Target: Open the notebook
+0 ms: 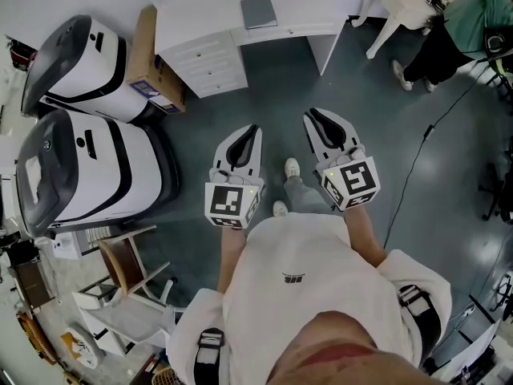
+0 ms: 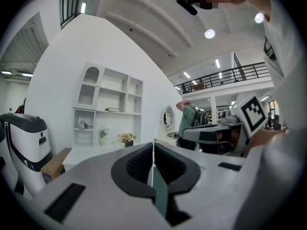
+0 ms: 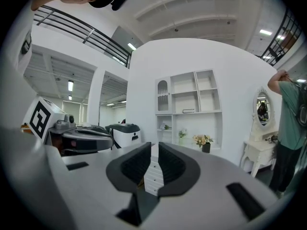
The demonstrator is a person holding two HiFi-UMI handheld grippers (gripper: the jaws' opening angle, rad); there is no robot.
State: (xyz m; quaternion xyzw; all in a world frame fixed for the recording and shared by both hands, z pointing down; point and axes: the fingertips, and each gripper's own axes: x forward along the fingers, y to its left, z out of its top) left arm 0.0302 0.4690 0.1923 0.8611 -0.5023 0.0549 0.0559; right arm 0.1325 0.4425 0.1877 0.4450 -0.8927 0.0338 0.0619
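Left gripper (image 2: 153, 146) jaws together, empty. Right gripper (image 3: 154, 152) jaws slightly apart, empty. Notebook (image 1: 259, 10) lies well apart on desk (image 1: 210, 13).

Bare grey floor (image 1: 264, 87) stretches from the left gripper (image 1: 253, 131) and right gripper (image 1: 313, 117) to the white desk (image 1: 208, 14), an open way forward. To its left crowd a cardboard box (image 1: 152, 62), set against the desk's end, and two large white machines (image 1: 88, 167). A thin cable (image 1: 415, 163) crosses the floor on the right. Beyond it a person (image 1: 473, 22) stands beside a white chair (image 1: 401, 6).
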